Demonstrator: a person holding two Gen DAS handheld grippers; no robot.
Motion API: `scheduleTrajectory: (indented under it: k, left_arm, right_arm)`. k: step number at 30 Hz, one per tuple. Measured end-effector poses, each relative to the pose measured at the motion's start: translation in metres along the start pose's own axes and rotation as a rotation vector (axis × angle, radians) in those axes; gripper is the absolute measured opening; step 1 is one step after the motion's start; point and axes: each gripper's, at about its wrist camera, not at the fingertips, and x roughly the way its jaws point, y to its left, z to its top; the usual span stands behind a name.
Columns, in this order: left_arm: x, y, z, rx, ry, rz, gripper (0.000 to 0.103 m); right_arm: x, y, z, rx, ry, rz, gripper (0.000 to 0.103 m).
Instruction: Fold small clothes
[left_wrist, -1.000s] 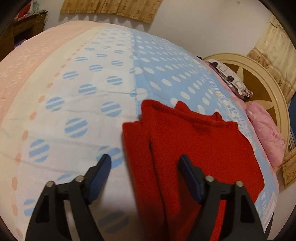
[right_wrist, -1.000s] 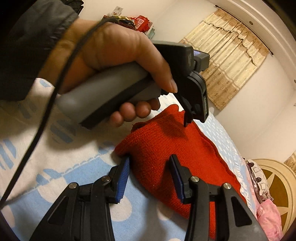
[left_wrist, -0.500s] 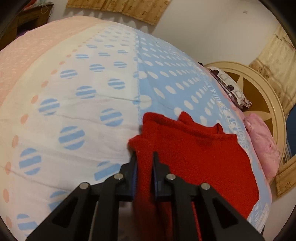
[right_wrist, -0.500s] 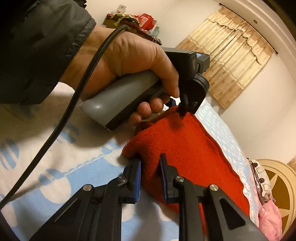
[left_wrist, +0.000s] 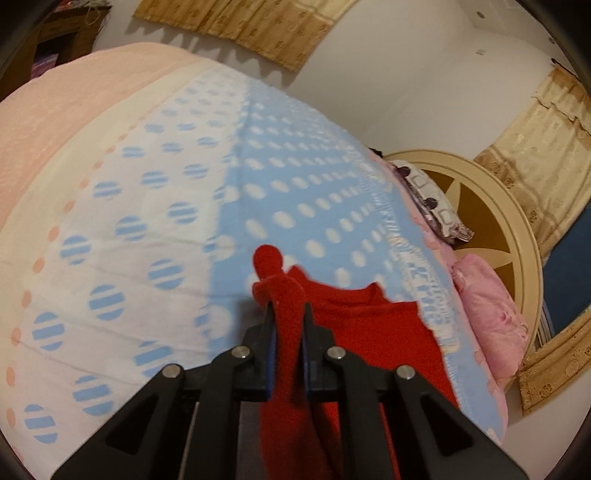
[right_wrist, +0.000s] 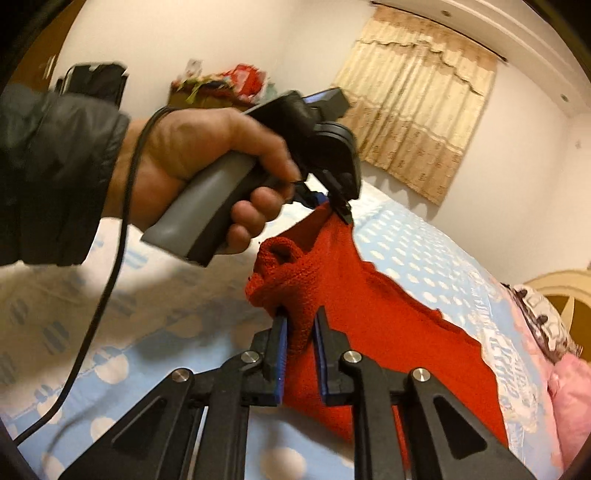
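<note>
Two grippers, one red knitted garment, one bed.

Nearest in the left wrist view, at 6 o'clock: left gripper (left_wrist: 288, 325), jaws pinched nearly together on a bunched edge of the red knitted garment (left_wrist: 373, 332), a small knob of knit poking out past the fingertips toward 12 o'clock. Same gripper seen from the right wrist view at 12 o'clock (right_wrist: 325, 201), gripped by one hand (right_wrist: 207, 162) in a dark sleeve (right_wrist: 55, 173), a black cable (right_wrist: 110, 280) trailing down toward 7 o'clock. Tips there largely hidden behind the tool's body; only a sliver of blue pad showing where the cloth meets them.

Nearest in the right wrist view, at 6 o'clock: right gripper (right_wrist: 299, 325), jaws likewise squeezed almost closed on a thick roll of the garment's edge. Garment lifted at both pinched points, the rest draped down toward 4 o'clock onto the spotted bedspread (right_wrist: 424, 266). Lower hem cut off behind the gripper arms in both views.

Further out: two pillows at 3 o'clock, one pink (left_wrist: 487, 306), one patterned (left_wrist: 432, 199), against a round cream headboard (left_wrist: 517, 236). Two curtains (left_wrist: 532, 162) on the far walls. Clutter on a shelf at 12 o'clock in the right wrist view, blurred beyond telling.
</note>
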Motion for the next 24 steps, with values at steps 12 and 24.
scheduleTrajectory:
  k: [12, 24]
  left_arm:
    - [0.014, -0.084, 0.011, 0.078, -0.034, -0.094, 0.010]
    - [0.065, -0.165, 0.002, 0.184, 0.020, -0.140, 0.010]
  right_arm:
    - [-0.036, -0.069, -0.022, 0.198, -0.064, -0.058, 0.011]
    - [-0.055, -0.117, -0.050, 0.387, -0.055, -0.071, 0.011]
